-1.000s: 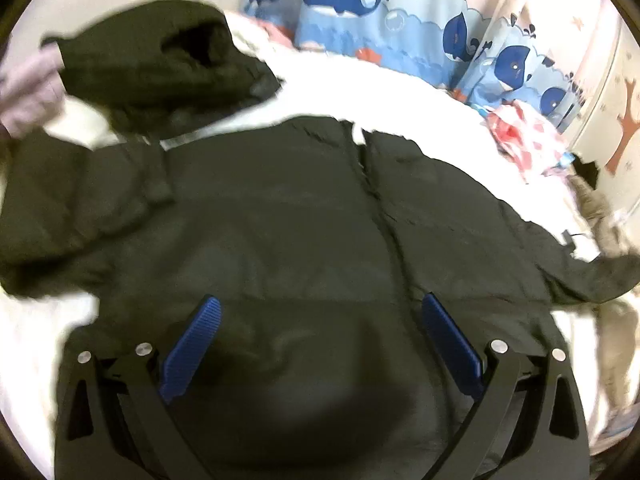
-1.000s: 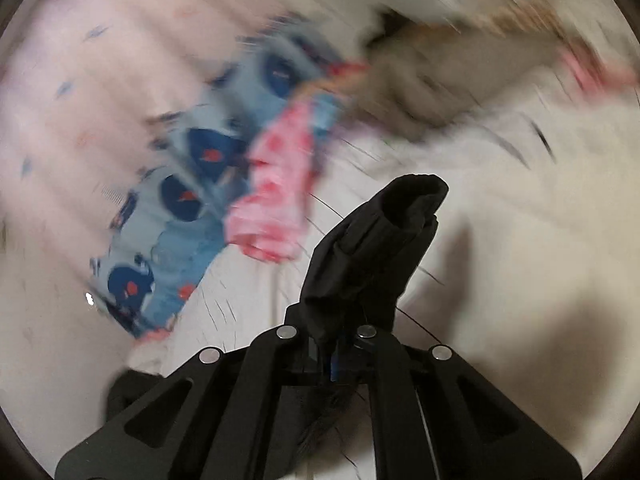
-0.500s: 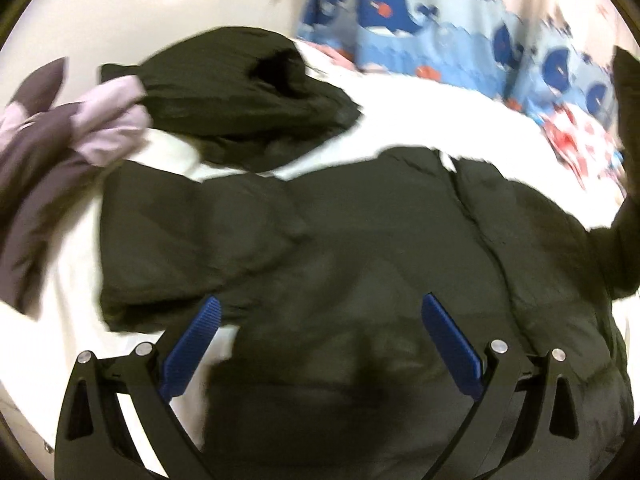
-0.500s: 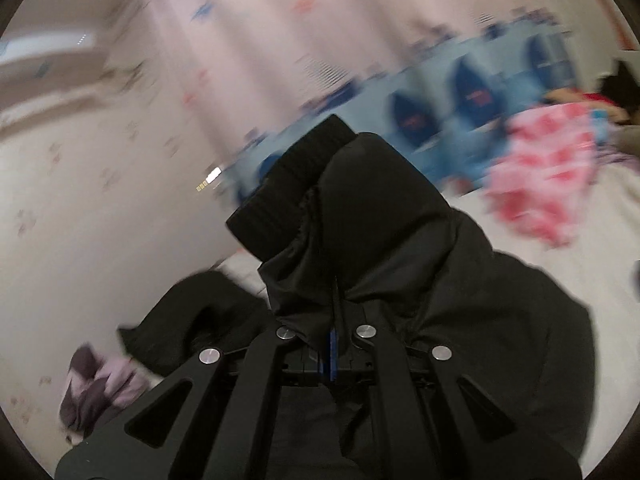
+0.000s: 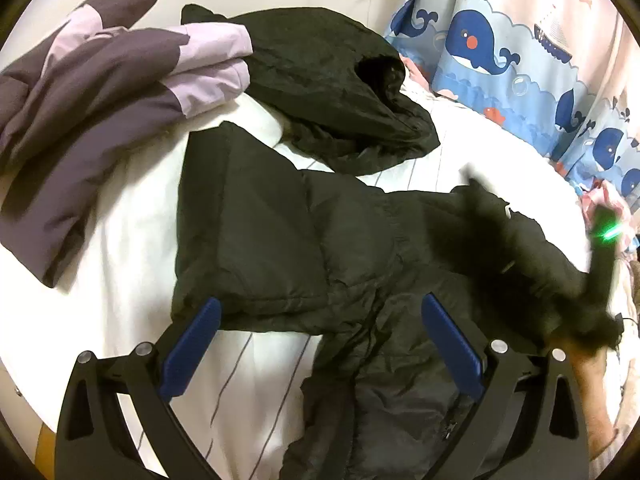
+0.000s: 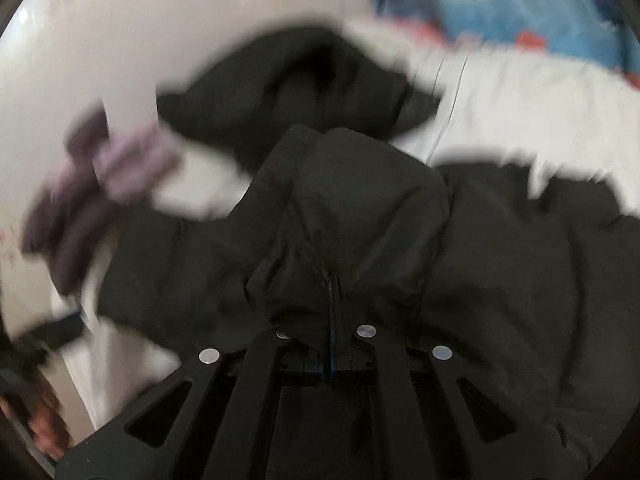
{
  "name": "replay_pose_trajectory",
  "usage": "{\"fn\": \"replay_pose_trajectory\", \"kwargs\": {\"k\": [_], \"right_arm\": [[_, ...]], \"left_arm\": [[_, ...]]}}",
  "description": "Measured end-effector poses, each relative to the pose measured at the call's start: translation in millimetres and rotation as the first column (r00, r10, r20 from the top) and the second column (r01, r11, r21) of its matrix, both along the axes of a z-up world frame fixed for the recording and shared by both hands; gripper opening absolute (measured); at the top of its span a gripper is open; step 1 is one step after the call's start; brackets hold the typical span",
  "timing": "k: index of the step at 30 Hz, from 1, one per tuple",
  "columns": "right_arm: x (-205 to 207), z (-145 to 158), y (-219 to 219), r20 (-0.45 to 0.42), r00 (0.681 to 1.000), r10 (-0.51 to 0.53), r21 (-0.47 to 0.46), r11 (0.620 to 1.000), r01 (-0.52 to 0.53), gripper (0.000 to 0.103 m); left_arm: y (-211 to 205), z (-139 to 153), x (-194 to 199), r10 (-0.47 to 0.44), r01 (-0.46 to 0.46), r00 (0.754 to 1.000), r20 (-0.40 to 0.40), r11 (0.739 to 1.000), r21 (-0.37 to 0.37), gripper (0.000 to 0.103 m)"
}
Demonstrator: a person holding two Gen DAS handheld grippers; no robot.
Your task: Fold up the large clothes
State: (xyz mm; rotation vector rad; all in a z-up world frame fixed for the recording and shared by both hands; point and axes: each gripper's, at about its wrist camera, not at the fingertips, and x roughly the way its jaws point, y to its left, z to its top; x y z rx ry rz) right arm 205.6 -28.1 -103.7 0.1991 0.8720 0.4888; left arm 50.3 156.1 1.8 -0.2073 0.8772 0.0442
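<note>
Black puffer jacket [image 5: 304, 248] sprawled on the bed [image 5: 132, 240]

Its sleeve [image 6: 360, 216] is bunched and pinched in the right gripper [image 6: 332, 300], jaws starting to part; the left gripper [image 5: 320, 344] gapes wide, empty, above it.

Two black jackets [image 5: 320, 240] [image 5: 332, 80], one purple jacket [image 5: 100, 100], one whale-print curtain [image 5: 500, 48], all by one bed [image 5: 132, 240].

Black puffer jacket [image 5: 280, 240], sleeve folded
</note>
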Motion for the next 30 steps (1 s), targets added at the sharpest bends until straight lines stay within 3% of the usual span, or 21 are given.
{"fn": "replay_pose_trajectory", "kwargs": {"k": [3, 4, 7, 10, 12, 14, 16, 18, 20, 21, 23, 24, 27, 28, 30], "right_arm": [[3, -12, -3, -0.117, 0.992, 0.048, 0.05, 0.998, -0.042, 0.014], [-1, -8, -6, -0.134, 0.988, 0.07, 0.071, 0.996, -0.061, 0.023], [-22, 12, -12, -0.118, 0.982, 0.147, 0.105, 0.985, -0.135, 0.069], [-57, 43, -49, -0.028, 0.992, 0.124, 0.193, 0.974, -0.116, 0.075], [-74, 58, -83, 0.028, 0.999, 0.045, 0.232, 0.971, -0.05, 0.08], [-93, 68, -137, 0.078, 0.99, -0.122, 0.258, 0.961, 0.098, 0.086], [-108, 67, -193, 0.092, 0.944, -0.317, 0.236, 0.928, 0.289, 0.088], [-118, 48, -243, 0.04, 0.881, -0.471, 0.264, 0.855, 0.446, 0.088], [-119, 4, -290, -0.108, 0.798, -0.592, 0.262, 0.758, 0.598, 0.088], [-116, -22, -304, -0.186, 0.776, -0.603, 0.241, 0.737, 0.631, 0.088], [-115, -51, -312, -0.219, 0.779, -0.587, 0.239, 0.742, 0.627, 0.088], [-118, -53, -312, -0.199, 0.786, -0.586, 0.248, 0.746, 0.619, 0.088], [-127, -38, -303, -0.165, 0.786, -0.596, 0.247, 0.746, 0.618, 0.088], [-135, -27, -298, -0.143, 0.794, -0.591, 0.281, 0.745, 0.605, 0.088], [-155, -9, -285, -0.088, 0.809, -0.58, 0.327, 0.751, 0.574, 0.088]], "left_arm": [[-3, -2, 2, -0.01, 0.01, 1.0, -0.004, 1.0, -0.002, 0.096], [-3, -2, 2, -0.011, 0.011, 1.0, -0.003, 1.0, -0.004, 0.096], [-9, 3, -1, -0.022, 0.023, 0.999, 0.034, 0.999, -0.03, 0.096], [-25, 13, -6, -0.035, 0.037, 0.994, 0.107, 0.999, -0.023, 0.096], [-47, 20, -4, -0.082, 0.086, 0.987, 0.135, 0.996, -0.025, 0.096], [-71, 23, 3, -0.132, 0.137, 0.982, 0.134, 0.99, -0.027, 0.096], [-101, 22, 15, -0.195, 0.197, 0.971, 0.137, 0.98, -0.008, 0.096], [-135, 13, 36, -0.252, 0.249, 0.962, 0.108, 0.968, 0.039, 0.096], [-164, -10, 63, -0.269, 0.266, 0.963, 0.023, 0.959, 0.096, 0.096], [-174, -24, 74, -0.263, 0.265, 0.964, -0.032, 0.957, 0.117, 0.096], [-192, -73, 101, -0.262, 0.29, 0.941, -0.212, 0.95, 0.114, 0.096], [-196, -93, 108, -0.261, 0.296, 0.931, -0.254, 0.949, 0.112, 0.097], [-202, -94, 105, -0.265, 0.312, 0.93, -0.255, 0.936, 0.163, 0.097], [-199, -83, 100, -0.286, 0.326, 0.929, -0.234, 0.933, 0.154, 0.097], [-185, -53, 84, -0.295, 0.326, 0.942, -0.159, 0.92, 0.219, 0.097]]}}
